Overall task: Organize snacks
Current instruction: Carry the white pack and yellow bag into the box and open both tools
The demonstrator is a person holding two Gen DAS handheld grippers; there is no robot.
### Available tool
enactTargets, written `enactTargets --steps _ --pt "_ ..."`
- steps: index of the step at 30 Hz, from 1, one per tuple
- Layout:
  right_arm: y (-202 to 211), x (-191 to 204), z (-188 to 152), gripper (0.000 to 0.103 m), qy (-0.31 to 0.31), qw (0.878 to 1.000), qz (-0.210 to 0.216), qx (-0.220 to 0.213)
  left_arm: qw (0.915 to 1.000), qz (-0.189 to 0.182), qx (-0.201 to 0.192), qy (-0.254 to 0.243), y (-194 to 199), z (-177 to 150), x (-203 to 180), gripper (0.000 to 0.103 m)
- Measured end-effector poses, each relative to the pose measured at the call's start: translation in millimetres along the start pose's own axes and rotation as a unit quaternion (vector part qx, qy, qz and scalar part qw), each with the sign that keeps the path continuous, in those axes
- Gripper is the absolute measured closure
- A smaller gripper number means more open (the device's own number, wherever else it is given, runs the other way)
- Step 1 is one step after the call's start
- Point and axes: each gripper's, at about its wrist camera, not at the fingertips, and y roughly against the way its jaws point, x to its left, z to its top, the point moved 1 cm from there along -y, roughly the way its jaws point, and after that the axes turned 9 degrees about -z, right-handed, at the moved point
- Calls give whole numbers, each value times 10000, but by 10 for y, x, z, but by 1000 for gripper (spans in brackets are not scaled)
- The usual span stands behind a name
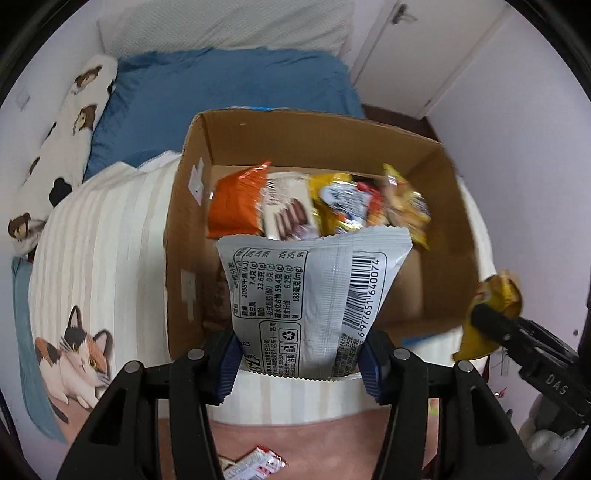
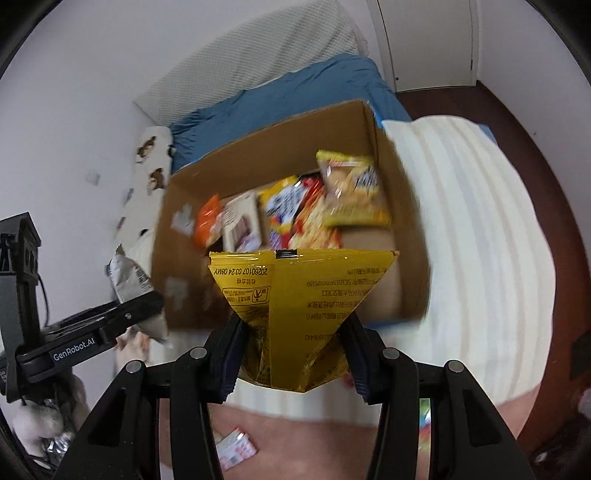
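Bed [image 1: 207,88] carries open cardboard box [image 1: 317,136], snack bags piled at far end, near end bare. Left gripper [image 1: 299,354] jaws clamped on grey packet [image 1: 314,295]; right gripper [image 2: 291,354] jaws clamped on yellow packet [image 2: 306,295]. Both packets stand long axis up, box straight ahead and below jaws, neither hand clearly nearer. Left view alone shows barcode; right view alone shows date stamp.

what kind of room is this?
Most likely a bedroom: a bed with a blue sheet, a white pillow and a cat-print blanket, with the cardboard box of snacks on it.
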Motion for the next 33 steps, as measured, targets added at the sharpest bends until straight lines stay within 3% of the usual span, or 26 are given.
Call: enactTargets --steps 4,8,12,13,14,15,17,19,27,33 --pt "-253 -58 190 51 94 9995 -236 202 9987 179 431 207 -399 260 258 51" --pt "-455 -123 241 51 195 9980 -426 432 9961 189 794 347 -695 240 410 51" --pt "-694 -140 220 49 174 9952 -597 757 9921 -212 1126 516 -912 193 469 51" --pt "-756 -138 218 37 212 9940 -618 879 9902 -312 1240 554 -976 155 474 51" --pt "-806 -146 212 13 215 9930 -605 991 9896 -337 1296 521 -1012 141 465 51" --pt "-846 -147 203 5 211 9923 -576 1076 9895 -333 1332 458 -1043 127 449 51" --pt "-894 -126 199 4 286 9908 -655 1150 9899 -288 1318 426 -1074 110 438 46" --pt "-924 -109 203 4 358 9900 -667 1189 9895 -342 1314 501 -1085 118 450 16" --pt "-875 -98 179 4 392 9903 -636 1171 9919 -344 1134 464 -961 121 352 15" --pt "-734 -70 108 4 401 9929 -648 909 9984 -15 534 207 -635 17 227 15"
